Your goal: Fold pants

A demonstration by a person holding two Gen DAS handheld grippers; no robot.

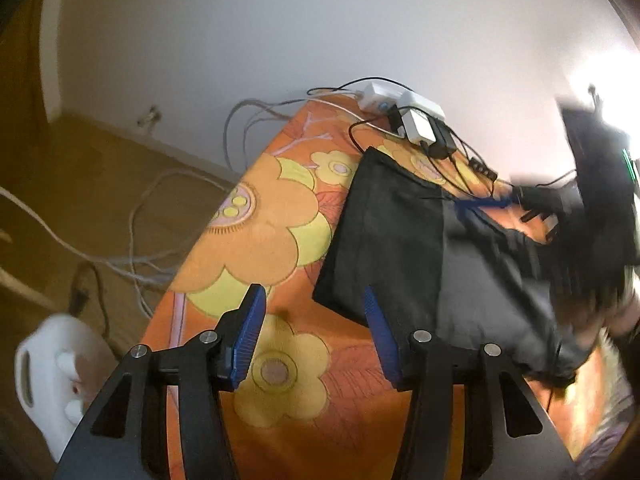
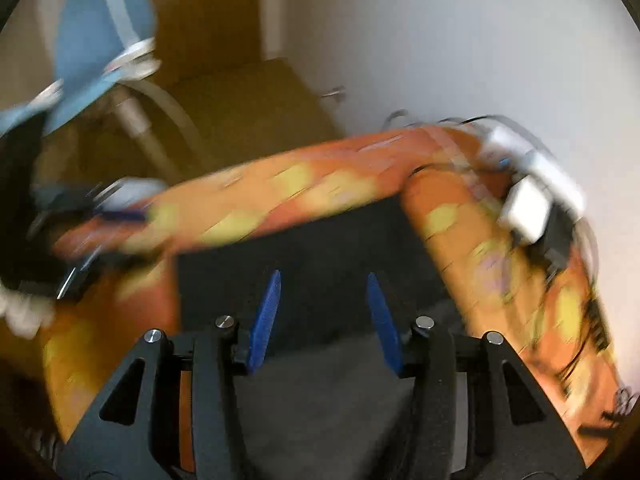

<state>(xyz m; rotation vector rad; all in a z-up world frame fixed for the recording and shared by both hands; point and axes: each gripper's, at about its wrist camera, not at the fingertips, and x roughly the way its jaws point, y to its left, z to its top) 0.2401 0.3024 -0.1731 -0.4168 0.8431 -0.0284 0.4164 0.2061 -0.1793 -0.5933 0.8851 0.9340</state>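
Note:
Dark folded pants lie on the orange flowered table, right of centre in the left wrist view. My left gripper is open and empty, held above the table with its right finger over the pants' near corner. In the blurred right wrist view the pants fill the middle. My right gripper is open and empty just above them. The right gripper shows as a dark blur at the right of the left wrist view.
A white power strip with adapters and black cables lies at the table's far end; it also shows in the right wrist view. White cables trail over the floor. A white jug stands below left. A blue chair stands far left.

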